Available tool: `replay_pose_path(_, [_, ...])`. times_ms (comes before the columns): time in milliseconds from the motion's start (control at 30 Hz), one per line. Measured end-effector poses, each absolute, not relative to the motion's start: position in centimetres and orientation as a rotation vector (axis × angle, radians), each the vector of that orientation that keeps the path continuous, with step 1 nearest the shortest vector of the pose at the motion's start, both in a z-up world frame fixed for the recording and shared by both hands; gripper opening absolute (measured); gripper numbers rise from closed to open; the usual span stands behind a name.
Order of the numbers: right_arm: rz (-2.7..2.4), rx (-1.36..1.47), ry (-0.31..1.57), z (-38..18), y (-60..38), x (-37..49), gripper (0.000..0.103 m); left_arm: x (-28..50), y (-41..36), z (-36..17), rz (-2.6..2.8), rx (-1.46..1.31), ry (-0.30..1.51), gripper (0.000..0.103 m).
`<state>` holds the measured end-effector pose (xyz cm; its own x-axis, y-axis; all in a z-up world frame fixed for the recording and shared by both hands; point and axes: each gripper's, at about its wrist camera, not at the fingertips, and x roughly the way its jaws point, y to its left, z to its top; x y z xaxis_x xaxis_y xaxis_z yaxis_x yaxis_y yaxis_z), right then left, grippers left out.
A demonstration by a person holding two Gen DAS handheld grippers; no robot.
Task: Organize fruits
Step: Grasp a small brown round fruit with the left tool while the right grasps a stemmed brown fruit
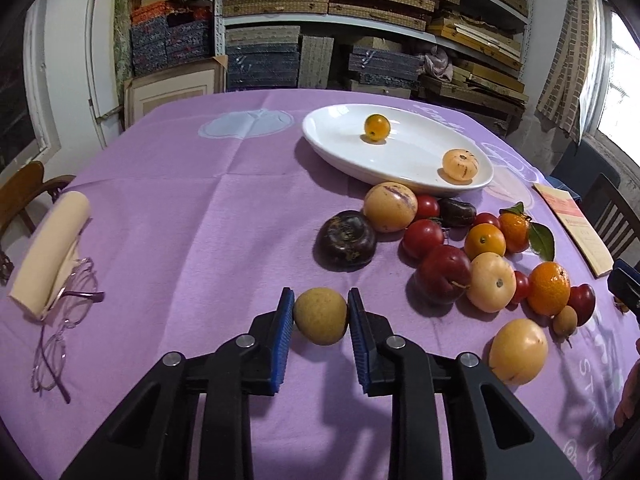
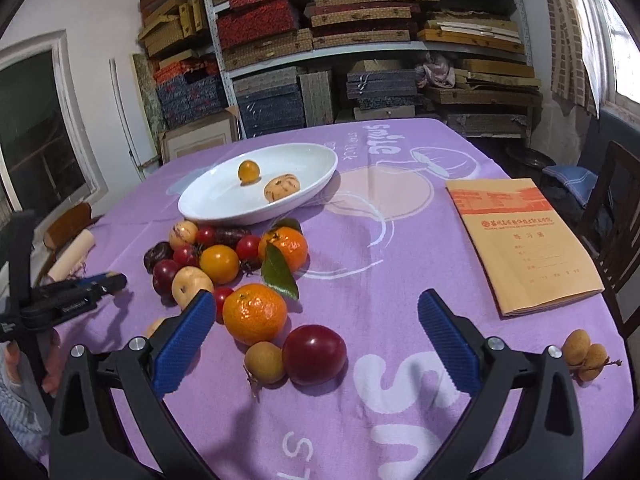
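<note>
Table under a purple printed tablecloth, white lettering and pale shapes on it; behind, grey metal shelving crammed with woven and patterned flat boxes, a window at the right edge, dark wooden chairs at both sides. White oval ceramic plate sits toward the far side, holding a small orange round fruit and a pale striped round fruit. Loose fruit pile lies just in front of the plate: red, yellow, dark and orange pieces, some touching. Left gripper is clamped on a tan round fruit, blue pads pressing both sides; whether it clears the cloth is hard to tell. Right gripper stands wide apart, nothing between the pads, over a dark red plum and a small tan fruit. Only the left view shows the rolled beige cloth and thin-rimmed glasses. Only the right view shows the whole orange exercise book and a pair of tan stemmed fruits; left gripper appears there side-on, its held fruit hidden.
</note>
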<state>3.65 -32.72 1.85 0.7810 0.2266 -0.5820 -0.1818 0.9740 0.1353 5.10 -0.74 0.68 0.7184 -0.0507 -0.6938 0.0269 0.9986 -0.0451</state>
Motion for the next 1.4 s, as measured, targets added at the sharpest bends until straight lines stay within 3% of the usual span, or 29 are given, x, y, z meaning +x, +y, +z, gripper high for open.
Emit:
replay_pose_path(267, [0.184,0.004,0.682,0.6,-32.1,3.5,0.095,4.2,0.4,0.6,-0.06,-0.076,0.773,0.027])
replay_pose_path(333, [0.207,0.01,0.699,0.4,-32.0,2.9,0.078,4.2,0.5,0.5,-0.065,-0.079,0.776,0.027])
replay_pose_path(400, [0.25,0.002,0.734,0.0,-31.2,2.4,0.068,4.3,0.5,0.4,-0.071,-0.083,0.787,0.028])
replay_pose_path(567, [0.324,0.035,0.791,-0.5,-30.3,2.1,0.065,4.5,0.5,0.3,-0.074,-0.085,0.796,0.028])
replay_pose_path(667, [0.367,0.063,0.845,-1.1,-29.9,2.6,0.049,4.4,0.5,0.2,-0.075,-0.086,0.803,0.028])
replay_pose_path(867, [0.364,0.07,0.836,-0.8,-29.6,3.0,0.047,4.4,0.5,0.3,-0.08,-0.09,0.811,0.028])
replay_pose_path(1067, [0.358,0.062,0.849,-0.9,-29.3,3.6,0.03,4.6,0.6,0.4,-0.081,-0.093,0.815,0.028])
replay_pose_path(1400, [0.367,0.08,0.863,-1.2,-29.4,4.0,0.029,4.5,0.6,0.3,-0.104,-0.099,0.811,0.028])
